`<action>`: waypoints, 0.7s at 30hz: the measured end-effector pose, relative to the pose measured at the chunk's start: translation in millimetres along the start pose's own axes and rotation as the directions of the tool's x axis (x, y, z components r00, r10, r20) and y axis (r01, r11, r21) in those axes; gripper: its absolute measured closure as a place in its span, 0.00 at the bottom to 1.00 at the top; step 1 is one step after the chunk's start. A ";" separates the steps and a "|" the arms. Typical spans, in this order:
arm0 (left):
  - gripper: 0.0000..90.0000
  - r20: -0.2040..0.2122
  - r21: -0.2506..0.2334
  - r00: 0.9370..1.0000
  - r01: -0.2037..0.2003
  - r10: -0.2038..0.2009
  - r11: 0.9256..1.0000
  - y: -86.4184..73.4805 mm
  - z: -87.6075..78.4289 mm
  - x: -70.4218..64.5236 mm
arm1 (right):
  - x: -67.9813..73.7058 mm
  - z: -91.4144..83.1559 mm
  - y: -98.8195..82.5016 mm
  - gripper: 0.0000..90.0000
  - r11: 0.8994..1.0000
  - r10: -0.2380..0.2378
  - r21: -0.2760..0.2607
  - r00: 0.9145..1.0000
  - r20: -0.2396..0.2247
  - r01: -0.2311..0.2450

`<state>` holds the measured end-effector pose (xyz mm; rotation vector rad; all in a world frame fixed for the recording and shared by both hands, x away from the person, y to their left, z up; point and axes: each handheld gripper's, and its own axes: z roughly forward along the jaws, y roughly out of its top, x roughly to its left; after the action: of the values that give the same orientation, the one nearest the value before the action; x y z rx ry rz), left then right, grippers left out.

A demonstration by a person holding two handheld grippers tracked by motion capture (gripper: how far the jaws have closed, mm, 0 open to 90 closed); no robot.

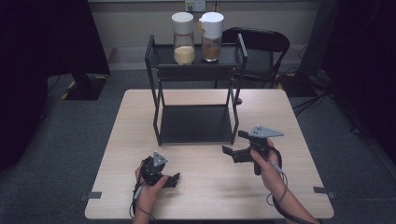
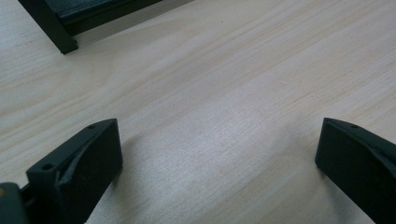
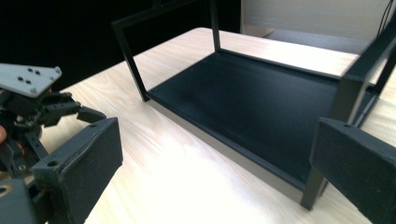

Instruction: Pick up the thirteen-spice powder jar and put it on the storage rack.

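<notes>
Both grippers — left, right — gape empty; lift the right high toward the jars on the rack, squarely.

High view: fixed cam above person's side, looks fwd + down, far, takes in whole surface and black rack. Left gripper view: cam on left hand-held gripper, very close to wood, angled down; rack foot at top-left corner. Right gripper view: cam on right hand-held gripper, low, near, faces rack bottom shelf. All three share rack + surface.
</notes>
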<state>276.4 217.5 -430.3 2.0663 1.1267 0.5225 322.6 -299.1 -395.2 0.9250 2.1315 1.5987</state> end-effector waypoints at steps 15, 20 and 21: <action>0.00 0.000 -0.001 1.000 0.001 -0.001 1.000 -0.2 0.1 0.0 | -9.0 -16.8 -21.2 0.01 1.000 0.022 0.000 1.000 0.019 -0.022; 0.00 0.000 0.000 1.000 0.000 0.000 1.000 0.0 0.0 0.0 | -11.1 -22.8 -27.4 0.01 1.000 0.026 0.003 0.999 0.029 -0.026; 0.00 0.000 0.000 1.000 0.000 0.000 1.000 0.0 0.0 0.0 | -12.2 -24.0 -29.0 0.01 1.000 0.028 0.004 0.999 0.029 -0.028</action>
<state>276.4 217.5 -430.3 2.0662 1.1270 0.5224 308.4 -329.5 -416.2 0.9773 2.1129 1.5840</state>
